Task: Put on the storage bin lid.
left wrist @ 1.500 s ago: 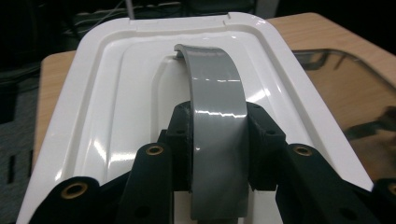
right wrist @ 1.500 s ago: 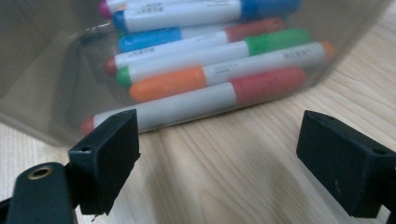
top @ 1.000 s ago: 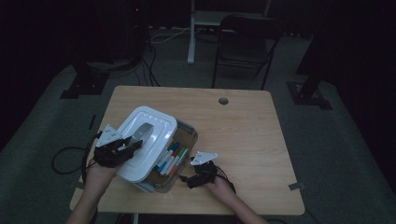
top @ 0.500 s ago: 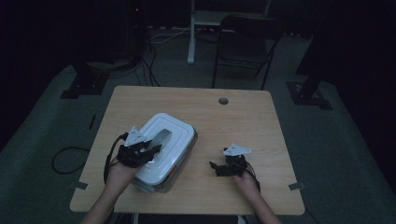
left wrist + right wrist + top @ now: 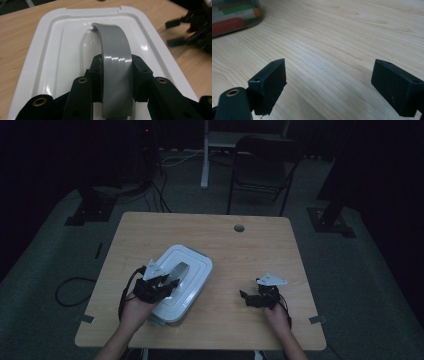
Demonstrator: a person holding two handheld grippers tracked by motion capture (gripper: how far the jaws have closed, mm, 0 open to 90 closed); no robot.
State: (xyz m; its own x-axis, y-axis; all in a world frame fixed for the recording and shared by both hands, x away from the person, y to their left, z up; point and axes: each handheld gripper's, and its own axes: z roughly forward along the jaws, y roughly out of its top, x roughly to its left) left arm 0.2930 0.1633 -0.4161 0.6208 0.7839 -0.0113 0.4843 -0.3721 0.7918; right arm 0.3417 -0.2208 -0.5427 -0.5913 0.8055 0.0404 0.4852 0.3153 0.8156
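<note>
A clear box with a white lid (image 5: 195,267) stands at the table's front left. The lid lies flat on it, and its grey arched handle (image 5: 179,269) runs down the middle. My left gripper (image 5: 167,284) is shut on that handle; in the left gripper view the two black jaws clamp the grey handle (image 5: 113,42) from both sides above the white lid (image 5: 60,47). My right gripper (image 5: 248,298) rests low over bare wood to the right of the box, apart from it. It stands open (image 5: 332,85) with nothing between its jaws.
Coloured markers show through the clear box wall (image 5: 233,17). The wooden table (image 5: 250,245) has a round cable hole (image 5: 239,227) near its far edge. A black chair (image 5: 260,165) and cables lie on the floor beyond the table.
The lid, tilted up with markers visible a second ago, has come down flat onto the box. The right gripper has moved right, away from the box.
</note>
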